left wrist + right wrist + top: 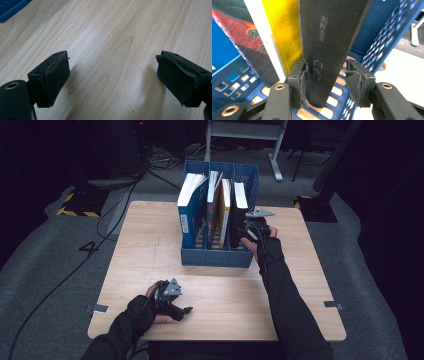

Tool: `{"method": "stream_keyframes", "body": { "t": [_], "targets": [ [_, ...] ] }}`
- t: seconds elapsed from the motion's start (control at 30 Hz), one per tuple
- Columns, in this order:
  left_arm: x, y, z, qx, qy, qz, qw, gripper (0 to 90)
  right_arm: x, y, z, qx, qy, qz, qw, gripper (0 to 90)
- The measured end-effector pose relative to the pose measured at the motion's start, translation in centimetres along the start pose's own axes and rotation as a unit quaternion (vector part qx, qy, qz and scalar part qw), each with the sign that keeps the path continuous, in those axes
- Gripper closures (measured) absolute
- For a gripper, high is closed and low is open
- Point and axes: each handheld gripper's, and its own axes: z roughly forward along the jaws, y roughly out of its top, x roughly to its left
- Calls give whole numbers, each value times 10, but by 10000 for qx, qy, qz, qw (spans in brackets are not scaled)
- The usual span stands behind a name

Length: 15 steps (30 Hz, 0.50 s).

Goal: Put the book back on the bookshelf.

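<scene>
So there's one blue file rack (218,256) on the wooden table (150,250), split into three slots, and it looks like four books standing in it: a blue one (190,215) in the left slot, a colourful one (212,210) plus a yellow one (224,215) sharing the middle slot, and a black book (237,215) alone in the right slot; two grippers, one per hand. The right gripper (325,75) is pushed up to the rack's open front with the black book's spine sitting between its jaws; the left pad looks to be touching the spine, while there's a visible gap on the right side, so it's open around the book, not clamped. The yellow book (284,37) is just beside the black one (329,37), and the rack's perforated blue wall (384,42) is close on the other side, so it's tight in there. The left gripper (112,77) rests well apart, low over bare table near the front edge, jaws spread wide with nothing between them.
</scene>
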Motion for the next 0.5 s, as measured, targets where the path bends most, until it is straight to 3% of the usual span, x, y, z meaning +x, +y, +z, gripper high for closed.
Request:
{"method": "stream_keyframes", "body": {
  "t": [0.23,0.5],
  "targets": [
    [0,0,0,1,1,2,10000,115,-2,-1,-7,-14,104,-110,9999,471],
    [0,0,0,4,-2,2,10000,115,0,-1,-16,76,178,-409,9990,439]
  ]
}}
